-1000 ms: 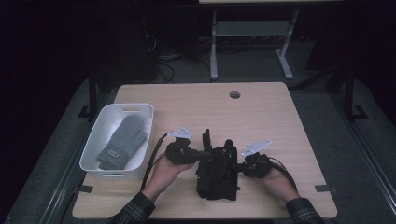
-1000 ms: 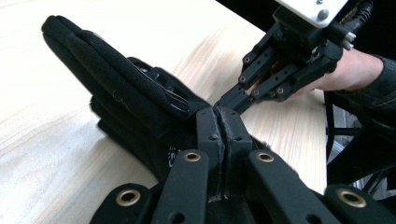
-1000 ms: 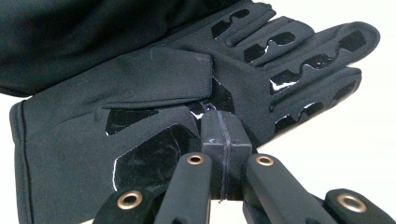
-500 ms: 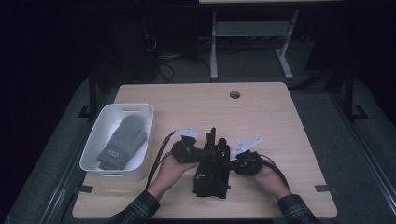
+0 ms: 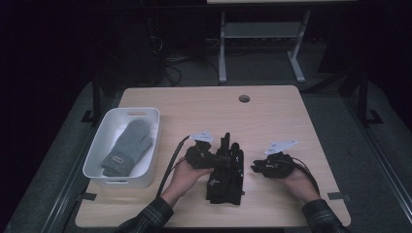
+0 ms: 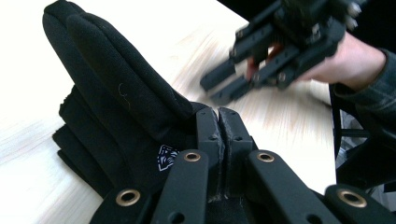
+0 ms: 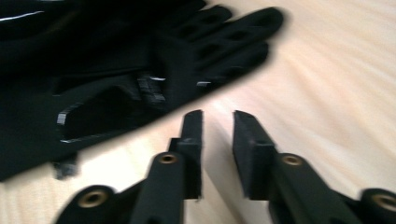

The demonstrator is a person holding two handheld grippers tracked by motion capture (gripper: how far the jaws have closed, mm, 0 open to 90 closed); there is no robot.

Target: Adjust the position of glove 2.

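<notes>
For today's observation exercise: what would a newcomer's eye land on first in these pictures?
Probably the black gloves lying near the front middle of the table, with the left gripper shut on them. The right gripper sits beside them with nothing between its parted jaws. A grey mitten lies in the white bin at left.

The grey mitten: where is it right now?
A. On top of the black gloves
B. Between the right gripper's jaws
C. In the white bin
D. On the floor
C: the grey mitten lies inside the white bin at the table's left.
</notes>
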